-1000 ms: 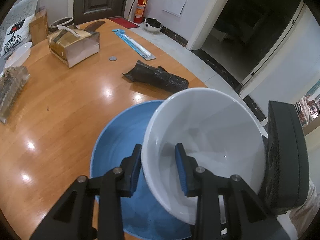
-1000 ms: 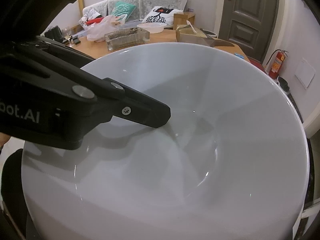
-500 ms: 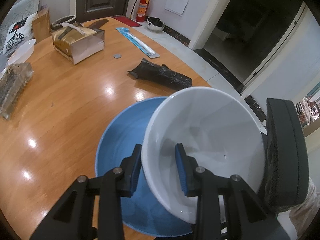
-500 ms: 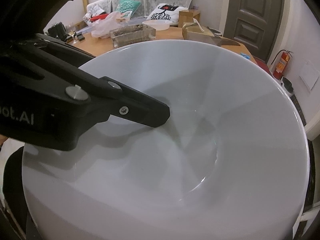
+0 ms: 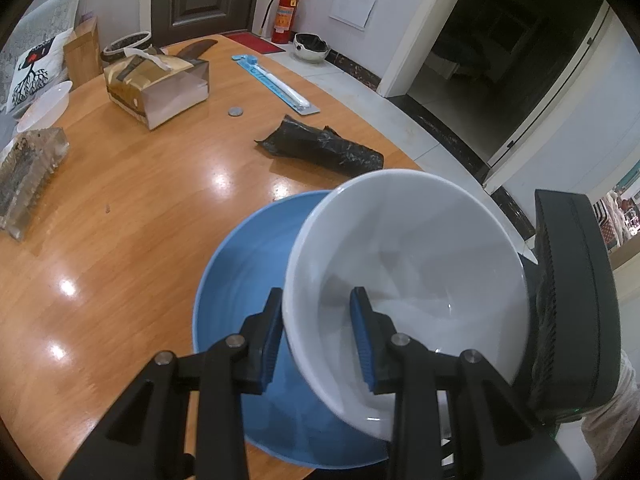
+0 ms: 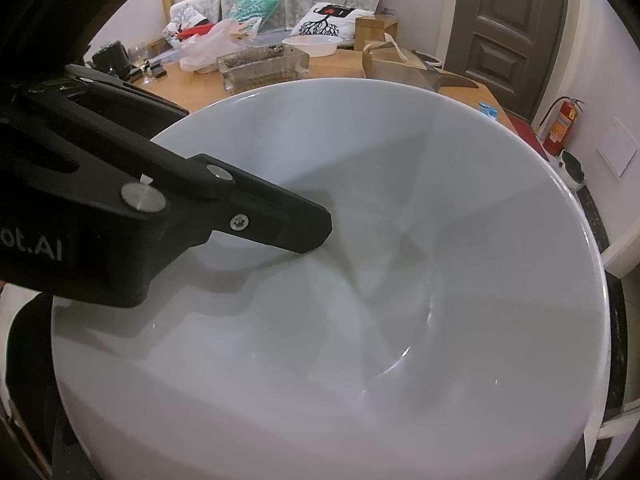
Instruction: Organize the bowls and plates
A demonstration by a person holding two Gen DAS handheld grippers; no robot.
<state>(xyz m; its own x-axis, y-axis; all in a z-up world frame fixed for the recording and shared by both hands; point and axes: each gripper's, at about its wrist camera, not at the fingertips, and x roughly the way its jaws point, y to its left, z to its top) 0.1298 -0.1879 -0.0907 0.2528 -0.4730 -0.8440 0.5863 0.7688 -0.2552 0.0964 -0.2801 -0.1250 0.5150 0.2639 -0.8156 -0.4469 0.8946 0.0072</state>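
My left gripper [image 5: 318,332] is shut on the near rim of a white bowl [image 5: 404,272], one blue pad outside the wall and one inside. The bowl hangs tilted over the right part of a blue plate [image 5: 240,280] that lies on the wooden table [image 5: 140,232]. The dark body of the right gripper [image 5: 572,308] stands against the bowl's far right side, and its fingertips are hidden. In the right wrist view the white bowl [image 6: 360,280] fills the picture. A black finger [image 6: 280,228] of the left gripper reaches into it from the left.
A black rolled bag [image 5: 320,148] lies just beyond the plate. Farther off are a coin [image 5: 235,111], a tissue box [image 5: 156,84], a blue toothbrush pack [image 5: 276,82], a clear tray [image 5: 28,176] and a pale bowl [image 5: 44,106]. The table's edge curves close on the right.
Almost nothing differs. The bowl stays in the left gripper's grip over the blue plate, and both views shift only slightly.
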